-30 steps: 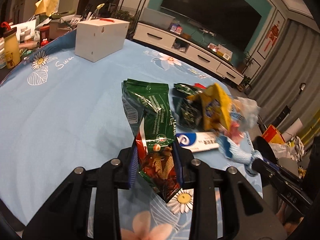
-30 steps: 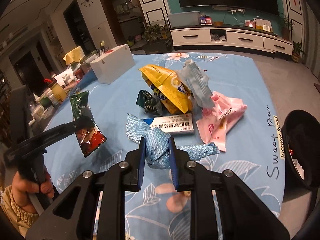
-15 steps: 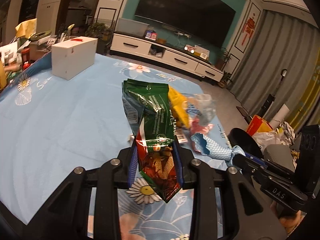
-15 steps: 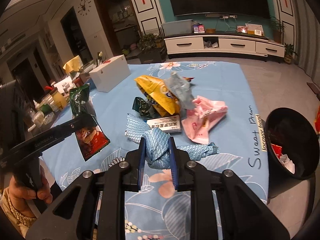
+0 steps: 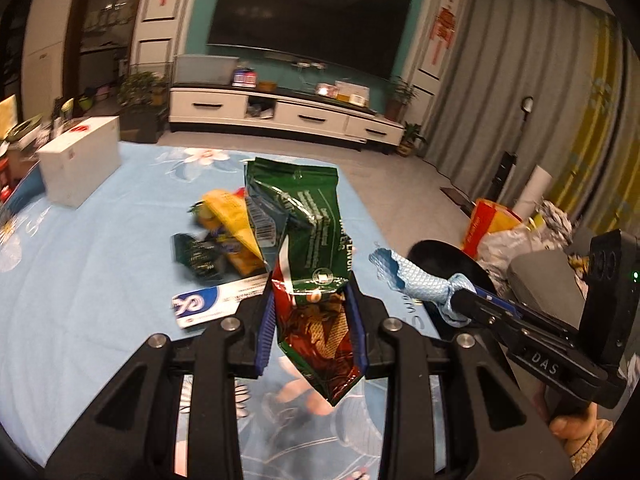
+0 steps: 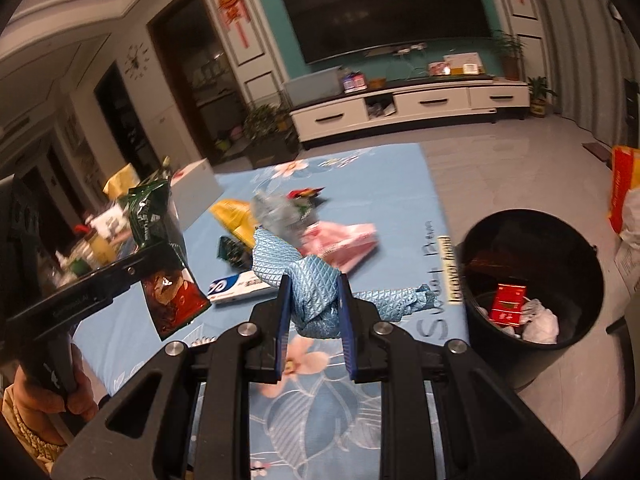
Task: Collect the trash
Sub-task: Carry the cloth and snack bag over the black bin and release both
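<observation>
Both grippers clamped trash, the right gripper (image 6: pixel 313 312) pinching a crumpled blue quilted wrapper (image 6: pixel 308 280), nearer the round black plastic bin (image 6: pixel 532 280) to its right than the left gripper (image 5: pixel 312 328), which pinched a green-and-red foil snack bag (image 5: pixel 308 248).

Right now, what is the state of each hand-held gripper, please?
Left hand-held gripper: closed on the green and red foil snack wrapper.
Right hand-held gripper: closed on the crumpled light blue quilted wrapper.
</observation>
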Demonstrator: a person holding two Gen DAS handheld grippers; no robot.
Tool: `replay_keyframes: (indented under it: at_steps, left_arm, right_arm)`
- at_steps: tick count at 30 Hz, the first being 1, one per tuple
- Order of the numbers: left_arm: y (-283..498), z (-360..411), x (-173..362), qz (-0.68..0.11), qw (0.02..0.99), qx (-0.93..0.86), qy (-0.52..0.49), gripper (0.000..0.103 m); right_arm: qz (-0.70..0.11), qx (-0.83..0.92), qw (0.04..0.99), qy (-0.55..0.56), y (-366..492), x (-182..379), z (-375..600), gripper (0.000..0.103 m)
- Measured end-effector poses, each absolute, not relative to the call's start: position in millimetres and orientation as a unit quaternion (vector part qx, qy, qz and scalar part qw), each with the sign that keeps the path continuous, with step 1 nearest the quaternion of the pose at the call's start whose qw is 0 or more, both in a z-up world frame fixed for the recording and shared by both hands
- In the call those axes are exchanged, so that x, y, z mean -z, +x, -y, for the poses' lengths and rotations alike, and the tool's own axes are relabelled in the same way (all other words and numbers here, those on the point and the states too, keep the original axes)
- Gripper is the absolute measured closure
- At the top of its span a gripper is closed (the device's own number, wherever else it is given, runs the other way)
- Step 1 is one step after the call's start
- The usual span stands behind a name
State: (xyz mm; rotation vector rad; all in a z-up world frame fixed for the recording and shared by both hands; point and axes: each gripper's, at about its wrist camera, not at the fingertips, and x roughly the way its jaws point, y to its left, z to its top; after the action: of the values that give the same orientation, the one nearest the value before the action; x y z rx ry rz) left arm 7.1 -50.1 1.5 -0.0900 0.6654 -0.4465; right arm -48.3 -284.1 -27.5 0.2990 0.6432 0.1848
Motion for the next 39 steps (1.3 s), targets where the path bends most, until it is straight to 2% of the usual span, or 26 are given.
replay_keyframes:
  at_steps: [17, 30, 33, 34, 35, 36, 39]
  left_arm:
    - [27.6, 210.9, 4.2, -0.335, 0.867, 0.366, 0.038, 0.070]
    - [78.8, 323.6, 68.1, -0.387, 0.822, 0.407, 0.092, 0.070]
    - [91.8, 336.4, 83.5, -0.401, 0.817, 0.402, 0.099, 0.057]
    - [94.8, 340.8, 87.6, -0.404, 0.817, 0.399, 0.101, 0.044]
    - [97.4, 344.5, 91.2, -0.406, 0.817, 0.397, 0.102, 0.038]
    - [100.7, 346.7, 94.8, -0.408, 0.817, 0.395, 0.104, 0.038]
    - [105.8, 346.8, 99.8, -0.413, 0.817, 0.390, 0.101, 0.033]
  right_arm:
    - [-0.296, 0.070, 0.918, 0.255, -80.8, 62.9, 416.5, 0.080]
    - [-0.305, 0.116, 0.895, 0.304, -56.6, 107.5, 468.3, 0.078]
    - [-0.311, 0.120, 0.889, 0.315, -45.2, 117.7, 477.2, 0.075]
    - [-0.312, 0.125, 0.887, 0.317, -41.1, 122.0, 480.4, 0.075]
    - [-0.314, 0.128, 0.886, 0.317, -39.4, 123.6, 482.0, 0.071]
    - [-0.315, 0.131, 0.884, 0.320, -36.6, 126.8, 484.6, 0.065]
    - [-0.317, 0.132, 0.879, 0.332, -34.6, 131.1, 488.6, 0.062]
